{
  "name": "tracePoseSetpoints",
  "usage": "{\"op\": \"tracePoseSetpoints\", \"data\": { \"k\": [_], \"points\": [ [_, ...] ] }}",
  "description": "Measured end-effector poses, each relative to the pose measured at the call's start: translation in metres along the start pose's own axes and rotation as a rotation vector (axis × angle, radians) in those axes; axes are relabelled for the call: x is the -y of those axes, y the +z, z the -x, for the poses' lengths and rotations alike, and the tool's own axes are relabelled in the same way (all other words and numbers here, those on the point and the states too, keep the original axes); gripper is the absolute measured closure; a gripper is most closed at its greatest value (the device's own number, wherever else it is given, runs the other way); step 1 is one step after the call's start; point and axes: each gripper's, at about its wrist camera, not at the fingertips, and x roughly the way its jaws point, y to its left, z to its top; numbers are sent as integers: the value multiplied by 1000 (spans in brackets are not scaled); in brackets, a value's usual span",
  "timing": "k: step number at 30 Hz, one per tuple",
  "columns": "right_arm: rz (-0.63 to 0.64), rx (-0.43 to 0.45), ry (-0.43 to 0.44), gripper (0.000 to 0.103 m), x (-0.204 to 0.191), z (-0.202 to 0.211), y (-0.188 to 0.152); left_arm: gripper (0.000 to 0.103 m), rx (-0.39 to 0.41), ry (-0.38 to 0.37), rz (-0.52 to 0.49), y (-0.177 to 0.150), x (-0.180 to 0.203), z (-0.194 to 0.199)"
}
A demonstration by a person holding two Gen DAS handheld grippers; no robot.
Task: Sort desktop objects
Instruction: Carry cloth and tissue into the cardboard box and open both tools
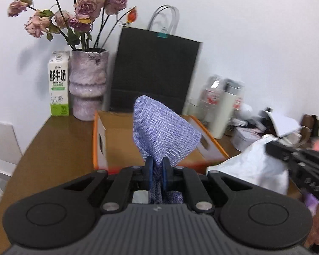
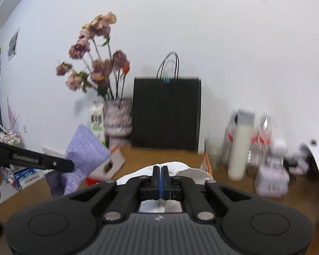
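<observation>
The left gripper (image 1: 157, 167) has its jaws clamped on a purple woven cloth (image 1: 163, 131), and the cloth hangs in the air just in front of the orange-edged cardboard box (image 1: 100, 142), above the wooden desk (image 1: 53, 144). The right gripper (image 2: 161, 177) is pinched tight too, its pads closed on the thin edge of a white plastic bag (image 2: 172, 166), which bulges up just to the right of the box. So both hands are loaded, and neither item has gone in: what shows of the box floor is bare cardboard.

Plenty appears to be left. Right of the box, a cream flask (image 2: 239, 148), clear bottles (image 2: 263, 131) and a scatter of small things are unsorted. Behind the box stands a black paper bag (image 1: 155, 72), with the flower vase (image 1: 88, 85) and milk carton (image 1: 59, 85) to its left. By the look of it, the sorting is at an early stage.
</observation>
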Motion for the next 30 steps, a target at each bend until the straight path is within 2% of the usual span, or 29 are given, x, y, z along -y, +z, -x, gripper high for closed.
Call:
{"op": "tracePoseSetpoints", "data": {
  "k": [2,4,6,8,11,12,14,15,16,17,19,20,21,23,24,28,30],
  "points": [
    [10,-4,7,103,10,-30,25,94,-31,13,2,26,-7,-30],
    [14,-30,18,103,20,-70,46,94,-32,83,9,49,-11,-66],
    [15,-56,8,103,27,-114,60,94,-68,107,57,60,-17,-104],
    [49,-98,2,103,29,-159,65,94,-132,105,82,63,-24,-145],
    [86,-227,23,103,37,-236,46,93,-255,205,79,54,-36,-208],
    [99,-291,31,103,40,-263,34,89,-305,237,74,48,-40,-228],
    [123,-405,17,102,45,-306,10,66,-348,273,57,38,-43,-249],
    [130,-455,13,96,47,-321,0,51,-343,274,48,33,-43,-254],
    [134,-511,20,94,48,-332,-10,42,-330,257,28,30,-41,-254],
    [136,-574,24,85,48,-342,-19,35,-323,253,7,27,-38,-254],
    [114,-635,29,77,49,-347,-24,19,-295,274,-37,24,-30,-249],
    [99,-628,29,49,49,-344,-22,17,-283,289,-44,24,-27,-246],
    [88,-635,14,43,48,-342,-22,16,-273,290,-40,25,-24,-238],
    [76,-673,12,36,45,-338,-23,13,-247,280,-3,30,-27,-223],
    [72,-680,2,36,43,-334,-23,6,-224,273,25,32,-25,-209],
    [49,-630,7,31,33,-304,-8,0,-180,274,101,37,-17,-162],
    [30,-584,-1,20,26,-285,5,0,-143,274,110,33,-11,-137]
  ]
}}
